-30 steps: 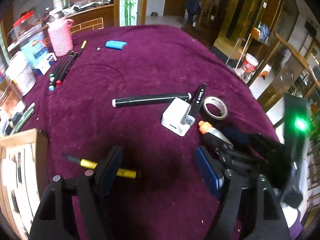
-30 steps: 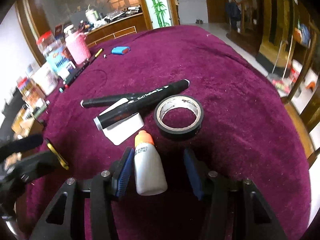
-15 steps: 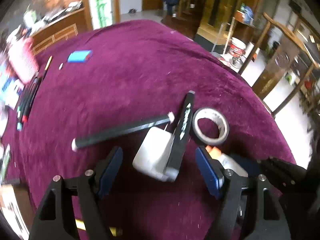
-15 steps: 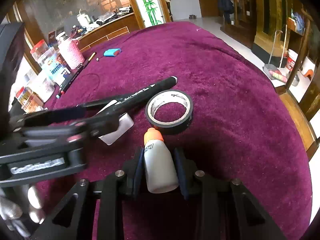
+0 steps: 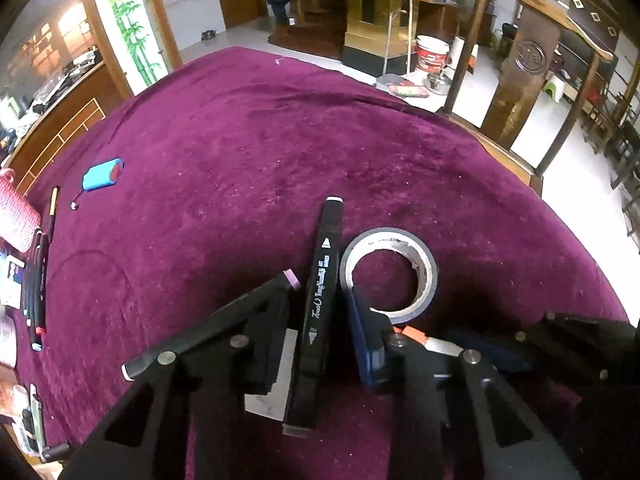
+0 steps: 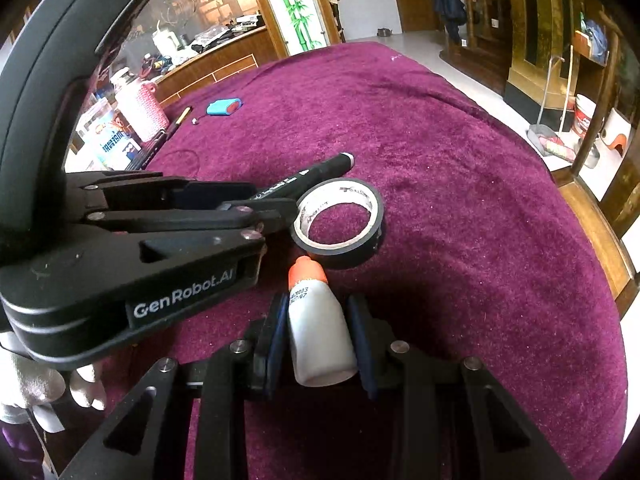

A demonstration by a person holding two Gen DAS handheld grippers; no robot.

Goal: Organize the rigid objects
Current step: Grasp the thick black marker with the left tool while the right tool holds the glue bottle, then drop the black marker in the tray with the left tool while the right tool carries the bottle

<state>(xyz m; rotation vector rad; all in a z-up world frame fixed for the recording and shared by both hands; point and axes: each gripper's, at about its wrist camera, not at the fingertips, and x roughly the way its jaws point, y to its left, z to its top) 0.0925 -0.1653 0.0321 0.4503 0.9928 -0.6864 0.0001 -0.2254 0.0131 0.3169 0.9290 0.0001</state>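
The left gripper [image 6: 276,204] body carries the brand "GenRobot.AI" in white. The black marker [image 5: 320,304] bears white script reading roughly "Touch" (remainder too small). The small white bottle [image 6: 320,340] shows printed digits near its orange cap, partly legible: "2003", "07".

A black marker [image 5: 320,308] with white lettering lay on the maroon-clothed worktop [image 5: 248,152], its rear part resting over a white block [image 5: 276,384]. A second black marker [image 5: 208,328] with a pale lilac end lay beside it, slanting away to the left. Just right of the first marker a roll of black tape [image 5: 388,268] with a white core lay flat. Near the tape's edge lay a small white bottle [image 6: 320,332] with an orange cap, on its side, cap toward the tape.
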